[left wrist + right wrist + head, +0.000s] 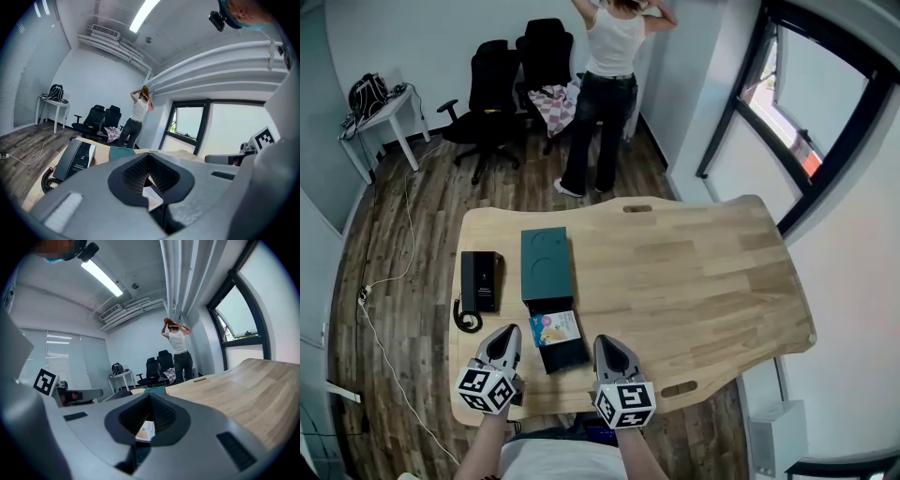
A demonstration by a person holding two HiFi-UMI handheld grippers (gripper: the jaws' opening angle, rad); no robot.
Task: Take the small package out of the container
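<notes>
A teal box (546, 263) lies on the wooden table (703, 272), and its black inner tray (565, 356) is slid out toward me. The small package (554, 328), pale blue with a printed picture, rests in that tray. My left gripper (510, 336) hovers just left of the tray and my right gripper (604, 343) just right of it, both shut and holding nothing. In the left gripper view the closed left gripper (149, 157) points over the package (152, 197). The right gripper view shows the closed right gripper (150, 396) with the package (146, 430) beneath it.
A black desk phone (479, 281) with a coiled cord lies left of the teal box. A person (607, 84) stands beyond the table's far edge, near black office chairs (492, 94). A small white side table (382, 117) stands at the far left.
</notes>
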